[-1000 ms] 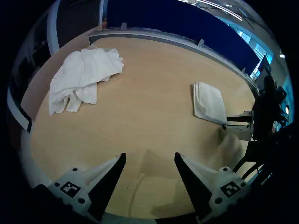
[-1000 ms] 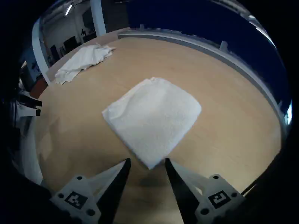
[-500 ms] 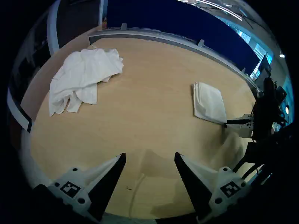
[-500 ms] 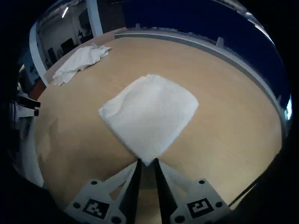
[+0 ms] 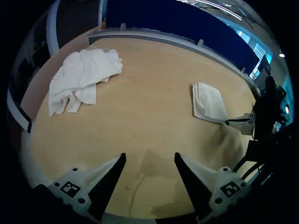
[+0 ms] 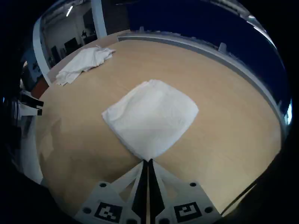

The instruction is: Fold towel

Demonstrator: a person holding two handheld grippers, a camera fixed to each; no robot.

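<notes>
Left gripper view: a towel heap (image 5: pixel 80 76) lies crumpled at the far left of the tabletop (image 5: pixel 149 97). At bottom centre, the left gripper (image 5: pixel 149 158) is over bare tabletop, its fingers wide apart and holding nothing. Right of centre, the folded towel (image 5: pixel 207 101) lies flat, well apart from the towel heap. At the far right, the right gripper (image 5: pixel 228 121) meets its near corner.

Right gripper view: the towel heap (image 6: pixel 84 62) lies at upper left. The folded towel (image 6: pixel 151 117) lies at centre, a flat square with one corner toward the camera. The right gripper (image 6: pixel 148 162) has its fingers together, clamped on that corner.
</notes>
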